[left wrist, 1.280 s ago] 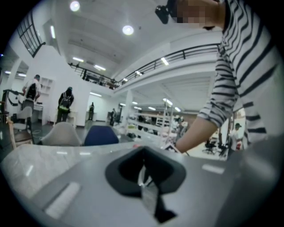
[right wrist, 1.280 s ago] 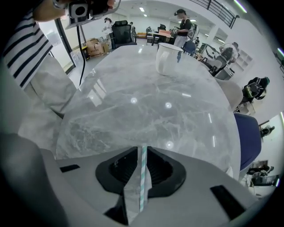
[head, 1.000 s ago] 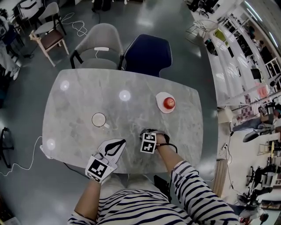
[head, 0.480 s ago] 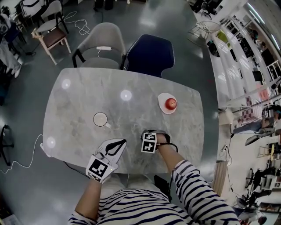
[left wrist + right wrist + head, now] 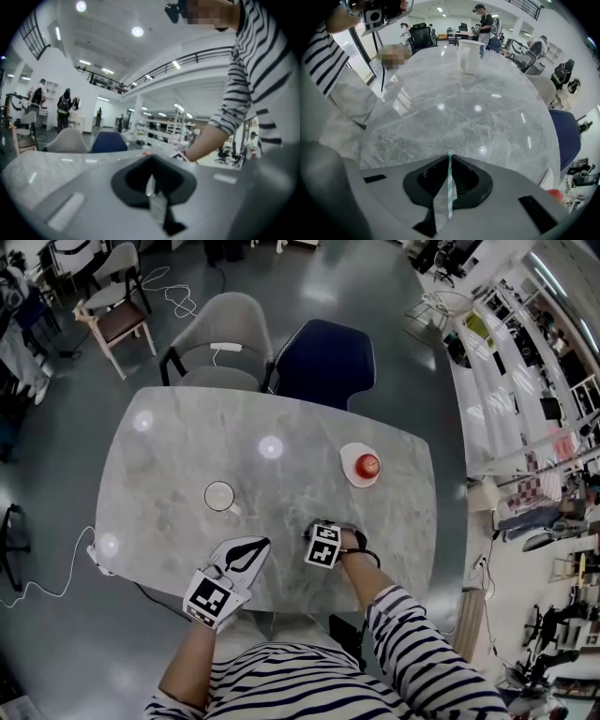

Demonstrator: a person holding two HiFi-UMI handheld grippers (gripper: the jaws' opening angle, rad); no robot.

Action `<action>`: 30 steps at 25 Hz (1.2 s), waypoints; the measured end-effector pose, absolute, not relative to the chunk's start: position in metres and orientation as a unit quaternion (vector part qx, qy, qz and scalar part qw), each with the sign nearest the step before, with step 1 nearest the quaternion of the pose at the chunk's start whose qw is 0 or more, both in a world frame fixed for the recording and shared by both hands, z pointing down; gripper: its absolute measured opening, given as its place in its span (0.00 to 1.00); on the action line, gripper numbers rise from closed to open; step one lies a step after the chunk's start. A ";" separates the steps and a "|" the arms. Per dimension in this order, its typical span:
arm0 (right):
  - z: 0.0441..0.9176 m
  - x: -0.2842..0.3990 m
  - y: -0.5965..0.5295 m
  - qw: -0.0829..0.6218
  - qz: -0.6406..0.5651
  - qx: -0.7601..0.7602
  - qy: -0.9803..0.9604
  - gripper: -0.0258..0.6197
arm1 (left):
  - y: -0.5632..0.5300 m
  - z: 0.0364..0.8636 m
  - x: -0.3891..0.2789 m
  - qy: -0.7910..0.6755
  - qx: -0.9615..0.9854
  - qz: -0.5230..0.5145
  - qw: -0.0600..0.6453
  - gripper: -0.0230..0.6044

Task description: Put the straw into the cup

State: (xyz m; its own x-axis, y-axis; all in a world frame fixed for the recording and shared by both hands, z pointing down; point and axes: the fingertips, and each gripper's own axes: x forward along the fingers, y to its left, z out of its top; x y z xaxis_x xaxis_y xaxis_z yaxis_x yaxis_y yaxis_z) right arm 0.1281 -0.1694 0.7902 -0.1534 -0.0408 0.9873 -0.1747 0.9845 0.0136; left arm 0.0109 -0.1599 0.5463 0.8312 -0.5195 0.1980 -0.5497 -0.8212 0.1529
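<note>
Right gripper [image 5: 449, 161] is clamped on the striped straw [image 5: 450, 187], with the white cup [image 5: 219, 495] sitting on the desk [image 5: 394, 512] at its ten o'clock. Left gripper [image 5: 151, 180] is closed, nothing in it.

A grey marble counter [image 5: 187, 465] bears a white cup [image 5: 219, 495] and, well apart, a small plate [image 5: 348, 454] holding a red fruit [image 5: 367, 464].

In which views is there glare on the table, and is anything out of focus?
Head view: three round lamp reflections on the table, fisheye bending at edges. Right gripper view: small glare dots, straw sharp. Left gripper view: left hand-held gripper blurred.
</note>
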 end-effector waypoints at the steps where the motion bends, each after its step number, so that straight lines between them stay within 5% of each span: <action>1: 0.789 0.127 -0.171 0.644 0.051 0.075 -0.759 0.08 | -0.160 0.546 0.011 -0.280 0.952 0.075 0.102 0.05; 19: 0.724 0.109 -0.207 0.564 0.068 0.178 -0.804 0.08 | -0.162 0.536 -0.002 -0.277 0.954 0.078 0.083 0.05; 30: 0.658 0.077 -0.239 0.453 0.084 0.256 -0.850 0.08 | -0.164 0.522 -0.024 -0.284 0.954 0.070 0.068 0.05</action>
